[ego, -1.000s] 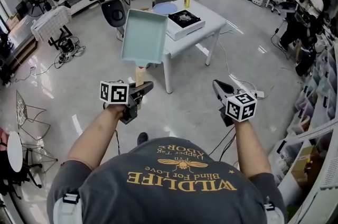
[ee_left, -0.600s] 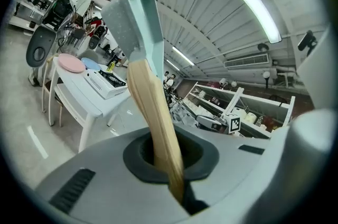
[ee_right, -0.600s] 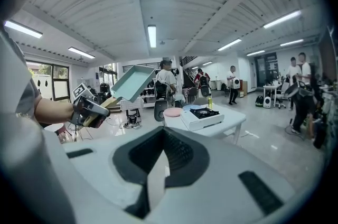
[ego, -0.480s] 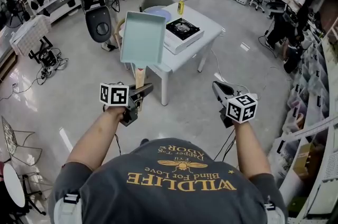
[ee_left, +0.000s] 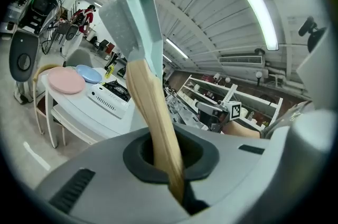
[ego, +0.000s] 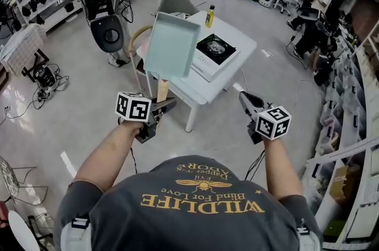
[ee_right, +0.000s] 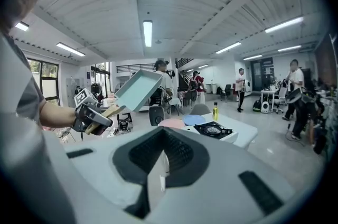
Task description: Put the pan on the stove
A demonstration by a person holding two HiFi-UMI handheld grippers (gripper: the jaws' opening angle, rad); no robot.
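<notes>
Legibly, "WILDLIFE" on shirt (ego: pixel 201 203); pan (ego: pixel 172 45) aloft

Holds the pan (ee_left: pixel 134 22) by its wooden handle (ee_left: pixel 156 117) in the left tool (ee_left: pixel 177 180), jaws tight on the wood. Beyond, on a white desk (ee_left: pixel 95 114): stove (ee_left: pixel 113 93), pink plate (ee_left: pixel 66 80), blue plate (ee_left: pixel 90 73).

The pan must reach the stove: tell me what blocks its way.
Nothing visible does. The pan, held up by the left gripper, has open air to the stove, whose burner is bare.
</notes>
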